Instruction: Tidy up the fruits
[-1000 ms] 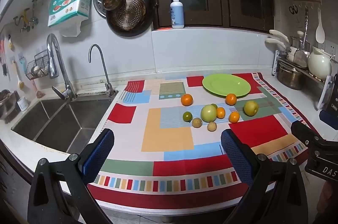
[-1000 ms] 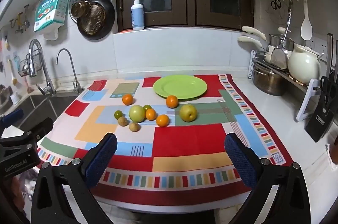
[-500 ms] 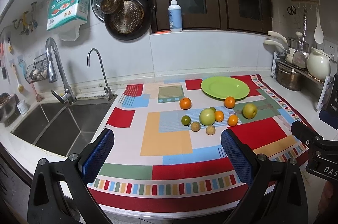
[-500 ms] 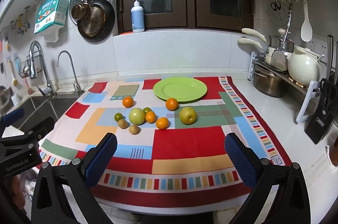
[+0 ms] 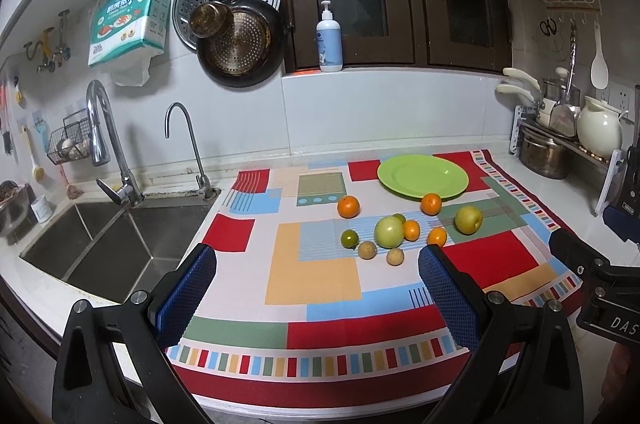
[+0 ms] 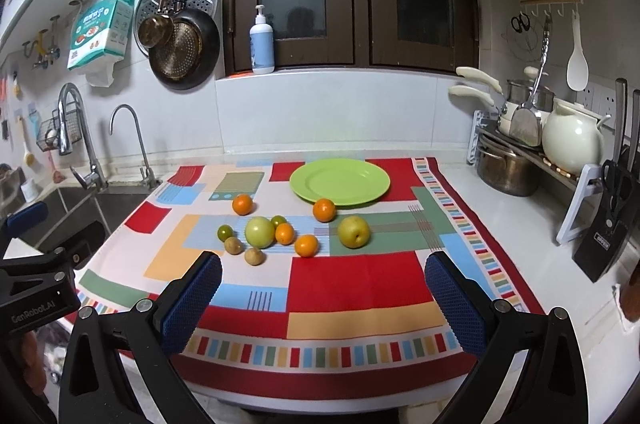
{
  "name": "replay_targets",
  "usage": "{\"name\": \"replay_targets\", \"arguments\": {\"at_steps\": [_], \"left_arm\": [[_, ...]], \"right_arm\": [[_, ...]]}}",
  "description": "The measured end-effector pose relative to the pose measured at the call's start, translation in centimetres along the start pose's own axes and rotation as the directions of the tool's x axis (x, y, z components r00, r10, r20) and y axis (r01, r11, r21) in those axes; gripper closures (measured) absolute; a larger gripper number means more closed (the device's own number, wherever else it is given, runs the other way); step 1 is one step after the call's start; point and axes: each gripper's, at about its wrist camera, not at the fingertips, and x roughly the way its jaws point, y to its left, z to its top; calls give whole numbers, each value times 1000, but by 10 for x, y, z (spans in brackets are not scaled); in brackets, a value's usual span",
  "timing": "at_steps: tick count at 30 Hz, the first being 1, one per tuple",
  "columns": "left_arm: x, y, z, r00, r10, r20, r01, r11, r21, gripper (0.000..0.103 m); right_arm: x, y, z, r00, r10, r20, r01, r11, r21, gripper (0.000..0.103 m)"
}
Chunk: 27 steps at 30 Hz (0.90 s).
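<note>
We hold both tools, the left gripper (image 5: 316, 288) and right gripper (image 6: 322, 298), spread wide and empty at the cloth's near edge. Loose oranges and greenish fruit (image 6: 260, 232) lie at 12 o'clock, short of the round green plate (image 6: 340, 181); the first pick awaits. "GenRobot.AI" marks one tool.

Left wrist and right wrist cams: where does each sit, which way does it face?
Left wrist: on the open left hand-held gripper, at the counter's front edge, facing the fruit, green plate and sink; the right hand-held gripper's body shows at right.
Right wrist: on the open right hand-held gripper, further right, facing likewise; the left one shows at left.
Shared: patterned cloth, plate, fruit.
</note>
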Motion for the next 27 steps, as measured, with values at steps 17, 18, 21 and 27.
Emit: {"name": "replay_targets", "arguments": {"at_steps": [17,18,21,27], "left_arm": [[0,1,3,1000,-11,1,11,1000,-9,0],[-1,1,3,1000,-12,2,12,1000,-9,0],[-1,2,4,1000,-12,8,12,1000,-8,0],[0,4,3,1000,-14,8,14,1000,-9,0]], "right_arm": [[-1,3,3,1000,4,13,-4,1000,-7,1],[-1,3,3,1000,3,12,-3,1000,-9,1],[-1,3,3,1000,5,12,-5,1000,-9,1],[0,5,4,1000,7,12,-7,1000,-11,1]]}}
